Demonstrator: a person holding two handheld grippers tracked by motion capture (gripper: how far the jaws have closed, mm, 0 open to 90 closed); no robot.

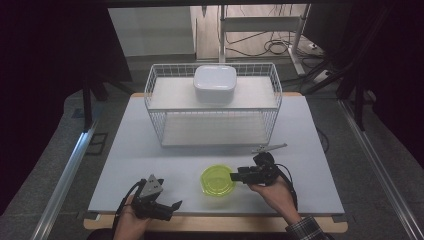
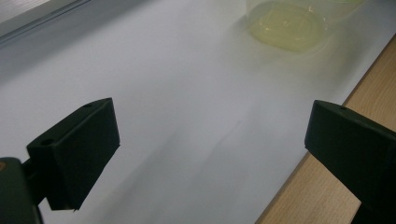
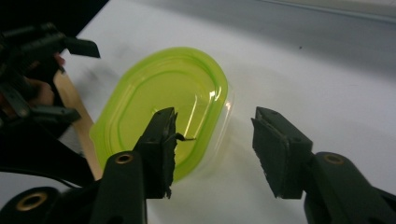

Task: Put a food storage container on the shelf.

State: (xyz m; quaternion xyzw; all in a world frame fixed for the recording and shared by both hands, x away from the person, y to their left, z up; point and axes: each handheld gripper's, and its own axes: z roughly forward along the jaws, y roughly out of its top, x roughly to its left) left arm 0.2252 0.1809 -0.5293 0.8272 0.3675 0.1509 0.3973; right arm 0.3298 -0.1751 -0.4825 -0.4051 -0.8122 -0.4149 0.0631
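White table (image 1: 150, 150) on a wooden base, dark curtains to both sides, grey floor and cables behind. Right gripper (image 1: 233, 176) held level in the right hand (image 1: 272, 192), pointing toward the table's middle; in the right gripper view its jaws stand part-way apart, one above the near rim of the green container (image 3: 163, 102), the other over bare table beside it. The pads press on nothing, so the grip is not made. The green container (image 1: 218, 180), shallow, oval and translucent, sits on the table near the front edge, between the two hands. Left gripper (image 1: 172, 206) rests at the front edge in the left hand (image 1: 131, 220), jaws spread wide with nothing between them; its view looks across bare table to the container (image 2: 287, 25), well apart. Farther back, a white wire basket shelf (image 1: 212, 107) stands across the table's far half, with a white lidded box (image 1: 215, 83) on its upper level. A small metal clip-like item (image 1: 270, 148) lies just in front of the basket's right corner, near the right gripper; what it is cannot be told. Nothing stands between the jaws and the container.
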